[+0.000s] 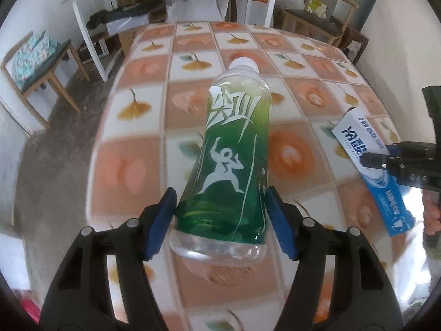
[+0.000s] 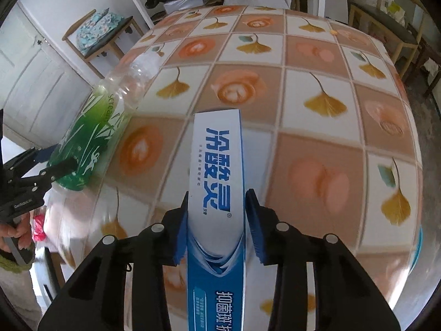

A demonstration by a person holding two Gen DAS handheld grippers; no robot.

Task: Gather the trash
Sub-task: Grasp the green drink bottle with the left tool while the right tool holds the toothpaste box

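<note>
A clear plastic bottle (image 1: 231, 151) with a green label and a white cap sits between the blue pads of my left gripper (image 1: 220, 193), which is shut on its lower body, cap pointing away. In the right wrist view the same bottle (image 2: 91, 138) leans over the table's left edge, in the left gripper (image 2: 53, 160). My right gripper (image 2: 217, 195) is shut on a long blue and white toothpaste box (image 2: 217, 160) that points forward above the tablecloth. The left wrist view shows that box (image 1: 369, 138) at the far right, with one right fingertip (image 1: 370, 161) across it.
A checked cloth with orange flowers and ginkgo leaves covers the table (image 2: 317, 165). A wooden chair (image 1: 41, 63) with a floral cushion stands left, a white desk (image 1: 91, 27) behind it, and more chairs (image 1: 325, 13) far right. Something pink (image 2: 38, 229) lies low at the left.
</note>
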